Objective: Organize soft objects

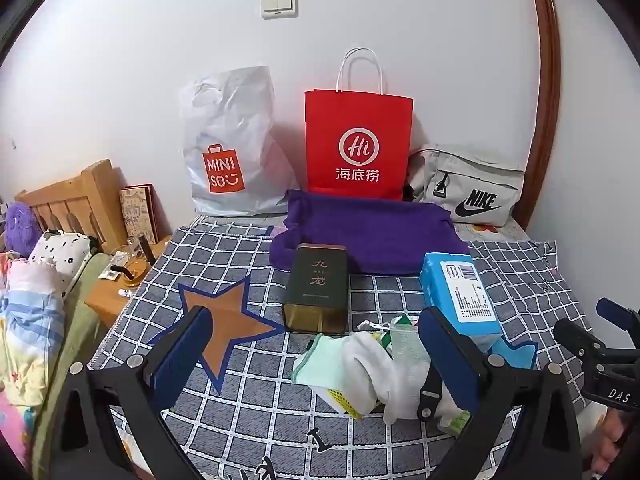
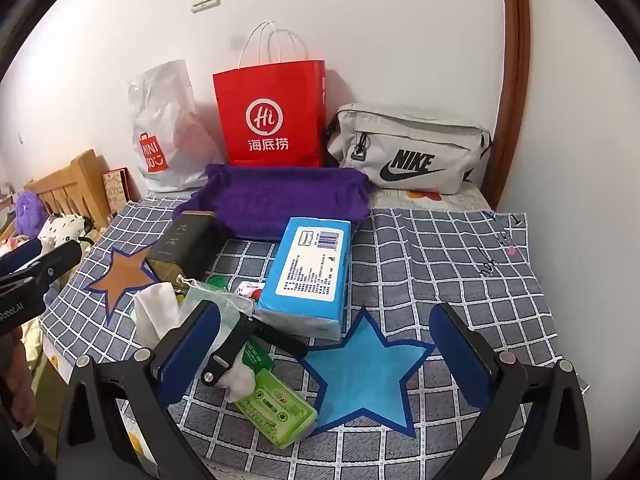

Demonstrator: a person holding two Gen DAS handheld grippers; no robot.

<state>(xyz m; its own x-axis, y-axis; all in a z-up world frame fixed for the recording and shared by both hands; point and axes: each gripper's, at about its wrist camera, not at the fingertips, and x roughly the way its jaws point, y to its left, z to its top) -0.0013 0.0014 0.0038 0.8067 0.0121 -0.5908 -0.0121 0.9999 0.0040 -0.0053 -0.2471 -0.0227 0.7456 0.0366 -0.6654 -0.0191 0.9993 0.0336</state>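
Claws first: my left claw (image 1: 316,360) stands wide open and empty, tilted down over the checked cloth (image 1: 256,412), and my right claw (image 2: 326,350) is just as wide and just as empty, with the blue star (image 2: 364,376) lying between its jaws. Nothing is gripped, so I judge the sorting has not begun and I am choosing a first pick. Just ahead of my left claw lies the soft heap: a white sock (image 1: 370,364) draped over a mint cloth (image 1: 320,364), with a mesh pouch (image 2: 218,292) behind them and a black strap (image 2: 228,354) across the near edge. A green cassette case (image 2: 276,410) lies at the heap's near side, touching it; that one is hard, I think, and should stay out. Farther on, a dark tin (image 1: 318,286) stands by the brown star (image 1: 224,328), and a blue tissue pack (image 2: 310,272) sits just beside the heap. Beyond them the purple towel (image 2: 280,200) is spread flat, and against the wall lean a Miniso bag (image 1: 228,148), a red bag (image 1: 358,140) and a Nike pouch (image 2: 412,148). Next I would lower my left claw onto the sock alone and pinch a fold, since loose fabric can drag the cloth beneath along. Which star or bag takes the soft things I cannot tell.
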